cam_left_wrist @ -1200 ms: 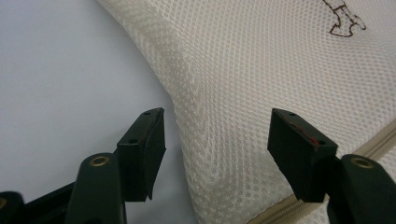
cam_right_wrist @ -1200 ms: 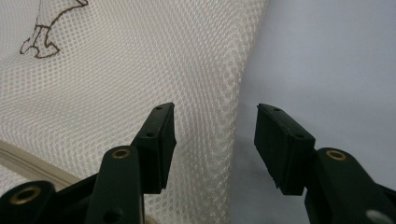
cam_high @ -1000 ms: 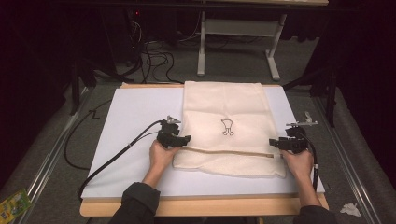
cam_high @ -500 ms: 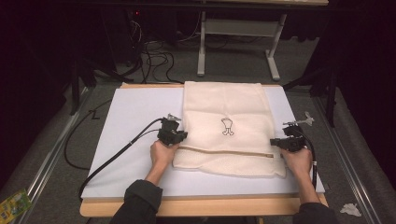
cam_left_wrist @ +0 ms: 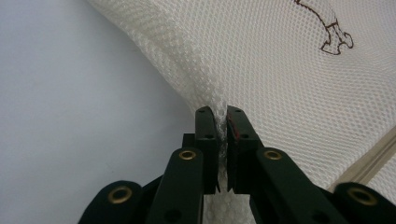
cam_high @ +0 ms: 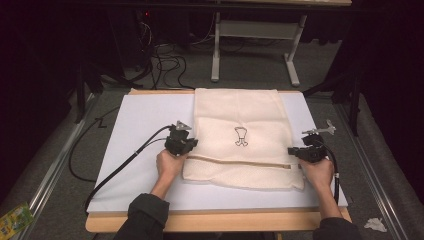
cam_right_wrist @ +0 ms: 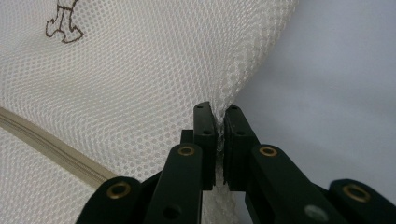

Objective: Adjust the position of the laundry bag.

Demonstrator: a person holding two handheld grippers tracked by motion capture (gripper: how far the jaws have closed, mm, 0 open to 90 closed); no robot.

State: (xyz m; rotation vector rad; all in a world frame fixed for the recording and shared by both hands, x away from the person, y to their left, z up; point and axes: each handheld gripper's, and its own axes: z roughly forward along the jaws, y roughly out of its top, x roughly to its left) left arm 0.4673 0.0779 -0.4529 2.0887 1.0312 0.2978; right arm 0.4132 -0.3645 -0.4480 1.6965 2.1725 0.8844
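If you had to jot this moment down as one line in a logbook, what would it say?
left gripper: shut on mesh bag left edge | right gripper: shut on its right edge | bag: flat on white board | zipper: near person

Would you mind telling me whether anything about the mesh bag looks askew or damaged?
Nothing stands out. The mesh bag lies flat and square on the white board, with no tear showing. The left gripper and right gripper each pinch a side edge, slightly puckering the mesh there.
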